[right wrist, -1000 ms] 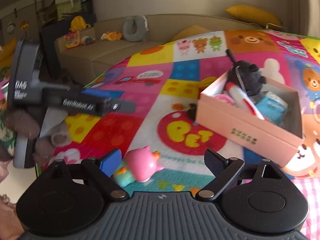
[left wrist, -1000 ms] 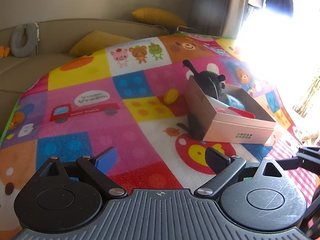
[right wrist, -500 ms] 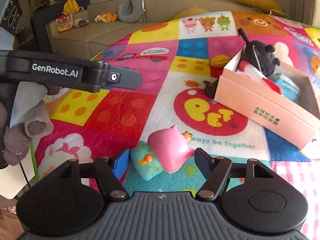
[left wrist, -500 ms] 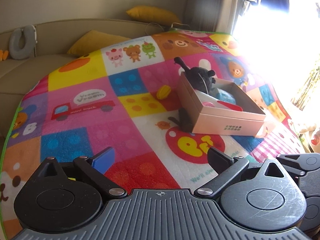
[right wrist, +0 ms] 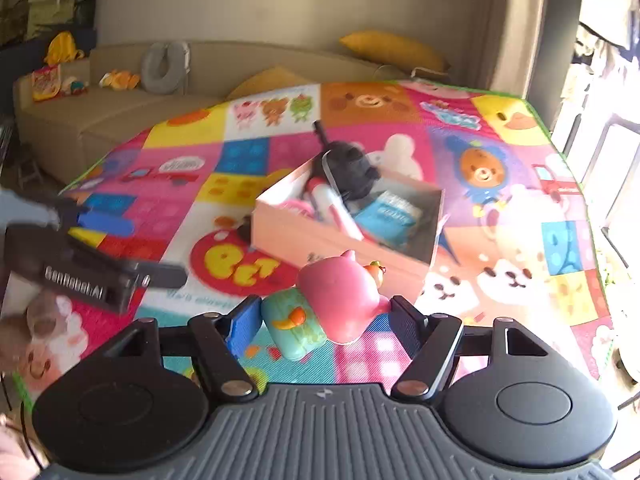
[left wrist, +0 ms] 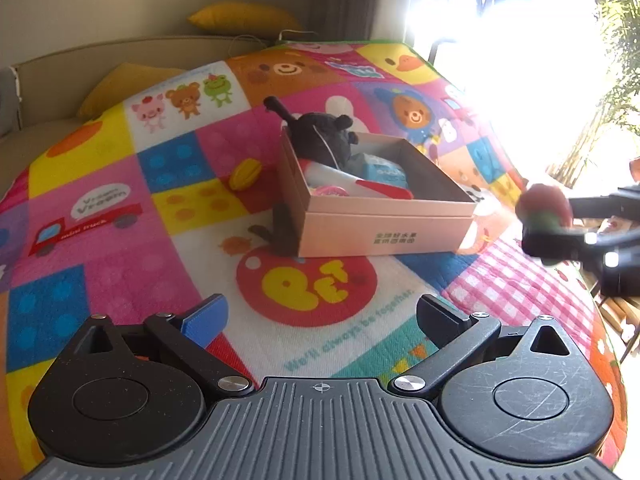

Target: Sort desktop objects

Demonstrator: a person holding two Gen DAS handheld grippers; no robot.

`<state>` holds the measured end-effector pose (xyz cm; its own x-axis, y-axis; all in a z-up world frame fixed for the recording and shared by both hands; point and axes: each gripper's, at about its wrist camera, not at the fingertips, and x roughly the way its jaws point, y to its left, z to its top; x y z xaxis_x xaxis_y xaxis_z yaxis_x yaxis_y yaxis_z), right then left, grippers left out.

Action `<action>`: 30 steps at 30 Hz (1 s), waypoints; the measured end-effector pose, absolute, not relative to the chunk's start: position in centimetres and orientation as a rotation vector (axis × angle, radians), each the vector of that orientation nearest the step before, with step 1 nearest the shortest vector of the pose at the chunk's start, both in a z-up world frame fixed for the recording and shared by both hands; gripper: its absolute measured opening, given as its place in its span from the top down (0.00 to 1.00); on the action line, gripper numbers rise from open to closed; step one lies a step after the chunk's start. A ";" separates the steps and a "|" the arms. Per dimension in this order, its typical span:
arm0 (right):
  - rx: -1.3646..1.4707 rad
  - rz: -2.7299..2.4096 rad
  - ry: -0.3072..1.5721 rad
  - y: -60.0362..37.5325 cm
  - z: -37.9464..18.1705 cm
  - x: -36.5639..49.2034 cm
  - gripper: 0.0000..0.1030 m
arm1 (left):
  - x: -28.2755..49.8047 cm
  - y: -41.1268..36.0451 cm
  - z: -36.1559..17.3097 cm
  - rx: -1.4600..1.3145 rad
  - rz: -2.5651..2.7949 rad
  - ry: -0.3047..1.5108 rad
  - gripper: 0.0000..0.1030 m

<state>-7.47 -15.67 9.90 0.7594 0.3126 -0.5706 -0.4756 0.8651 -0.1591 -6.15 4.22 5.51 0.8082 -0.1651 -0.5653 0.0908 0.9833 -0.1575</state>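
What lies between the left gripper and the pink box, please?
Only bare play mat, with its printed red "PET" circle, lies between the open left gripper and the pink box, as the left wrist view shows.

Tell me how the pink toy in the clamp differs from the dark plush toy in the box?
The pink toy is smooth and glossy, with a teal lower part; the dark plush toy looks soft and fuzzy. The pink toy is pinched in the right gripper, off the mat; the plush toy sits in the far corner of the box, poking above its rim. Both are small animal-like toys.
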 end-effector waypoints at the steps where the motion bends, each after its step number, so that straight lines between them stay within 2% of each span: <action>1: -0.288 0.419 0.539 -16.0 10.6 -6.5 0.32 | -5.6 4.0 5.2 -0.127 -0.141 0.605 0.00; 6: -0.255 0.364 0.465 -15.3 11.8 0.1 0.32 | -2.8 3.3 3.4 -0.111 -0.125 0.549 0.00; 9: -0.264 0.321 0.503 -14.3 10.6 4.9 0.28 | -1.4 3.9 2.4 -0.141 -0.128 0.541 0.00; 10: -0.264 0.318 0.526 -14.2 10.1 6.3 0.22 | -1.0 4.1 2.1 -0.156 -0.133 0.537 0.00; 11: -0.252 0.315 0.549 -14.0 9.7 7.7 0.21 | -0.7 4.3 1.9 -0.169 -0.138 0.531 0.00; 18: -0.073 0.408 0.618 -11.4 10.0 14.1 0.19 | -0.1 5.5 1.2 -0.255 -0.200 0.509 0.00; 24: -0.118 0.402 0.670 -5.2 8.7 19.5 0.16 | 0.3 6.4 0.7 -0.319 -0.209 0.530 0.00; 26: -0.125 0.369 0.720 -4.1 7.3 21.2 0.18 | 0.3 7.1 0.6 -0.362 -0.209 0.528 0.00; 30: -0.089 0.395 0.773 -5.4 6.7 21.5 0.32 | 0.2 7.8 0.5 -0.408 -0.228 0.510 0.00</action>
<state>21.55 -5.36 6.68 0.6462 0.3146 -0.6953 -0.3789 0.9231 0.0655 0.17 7.79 0.51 0.8501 -0.3101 -0.4257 0.1101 0.8951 -0.4321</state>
